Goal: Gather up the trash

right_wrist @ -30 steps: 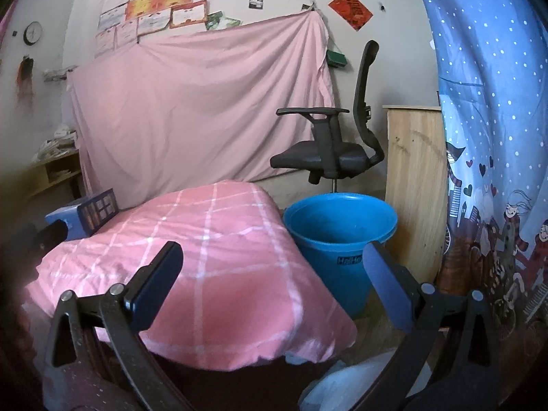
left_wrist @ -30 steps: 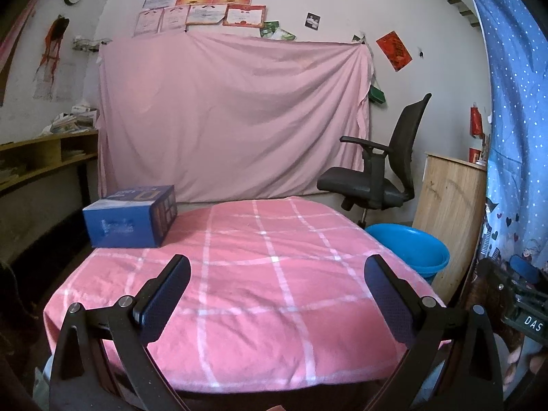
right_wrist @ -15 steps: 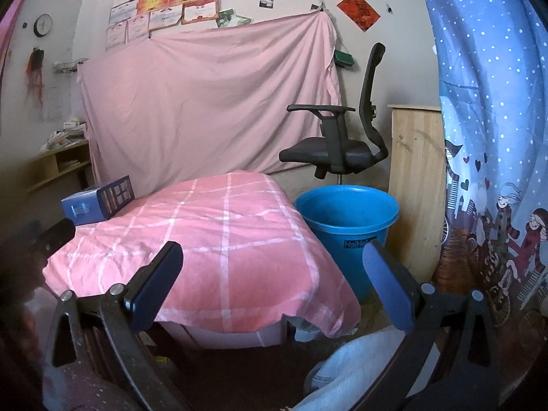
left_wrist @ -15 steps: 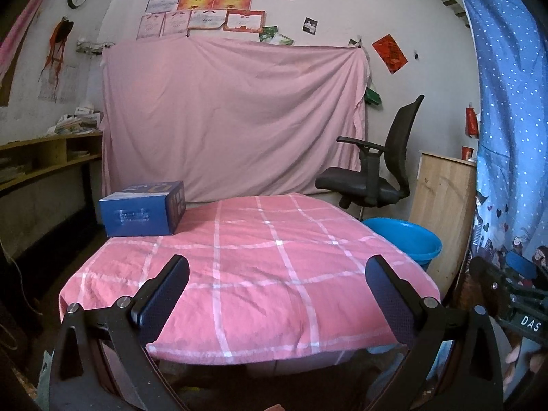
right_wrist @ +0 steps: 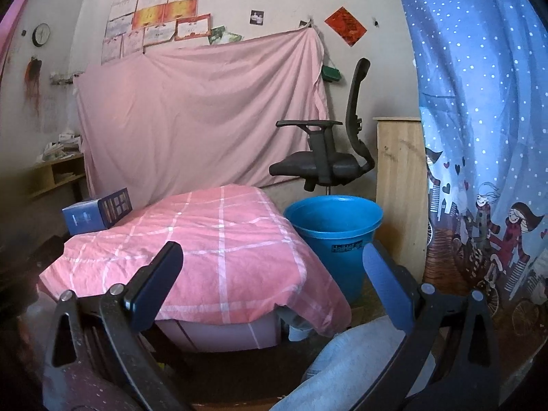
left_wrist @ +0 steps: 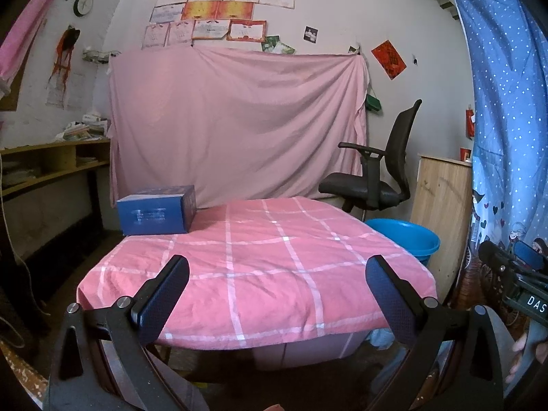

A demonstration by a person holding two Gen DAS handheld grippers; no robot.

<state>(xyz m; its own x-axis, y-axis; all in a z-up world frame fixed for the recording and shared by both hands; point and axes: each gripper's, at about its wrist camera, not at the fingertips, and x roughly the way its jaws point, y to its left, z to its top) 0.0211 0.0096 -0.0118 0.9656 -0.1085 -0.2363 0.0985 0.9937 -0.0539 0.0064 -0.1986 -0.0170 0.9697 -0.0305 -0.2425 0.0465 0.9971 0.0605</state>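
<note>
Currently, both the left claw (left_wrist: 277,282) and right claw (right_wrist: 270,270) are held wide and empty, so the blue box (left_wrist: 157,214) at ten o'clock risks being mistaken for trash.

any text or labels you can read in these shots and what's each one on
"HaiHe..." on the black label of the blue bucket; its end is hidden behind a finger.
"DAS" on the right gripper, cut off by the frame edge.
Blue box: white print, too blurred to read.
Wall certificates, red poster and clock: too small to read.
</note>
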